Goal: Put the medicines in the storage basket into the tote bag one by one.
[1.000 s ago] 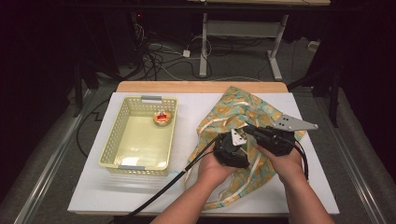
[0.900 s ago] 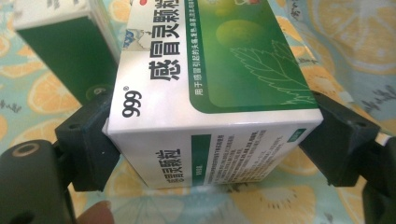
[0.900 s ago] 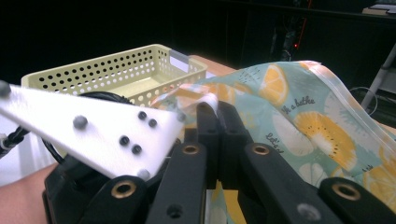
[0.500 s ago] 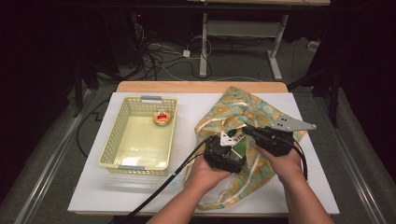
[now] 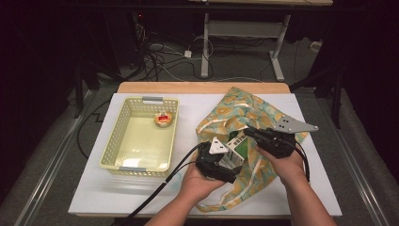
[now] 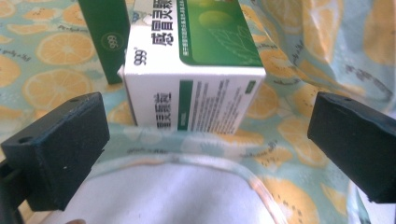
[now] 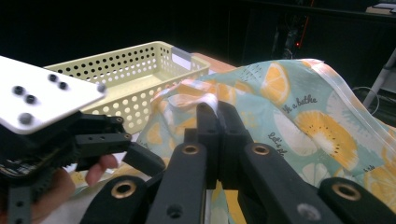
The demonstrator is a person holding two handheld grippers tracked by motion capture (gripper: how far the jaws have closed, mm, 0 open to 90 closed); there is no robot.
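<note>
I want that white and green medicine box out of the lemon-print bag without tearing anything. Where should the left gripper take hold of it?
Grip the medicine box across its two narrow side faces, coming straight in through the bag mouth. Its white end panel faces the open left gripper, and probably fits between those jaws. The right gripper pinches the bag's rim.

Left gripper [image 5: 230, 157] jaws have just been opening, nothing gripped; right gripper [image 5: 249, 132] clamped tight

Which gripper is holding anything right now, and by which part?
The right gripper is shut on the lemon-print bag, pinching its upper edge. The left gripper, jaws just opened, holds nothing; the white-and-green box sits free between them.
</note>
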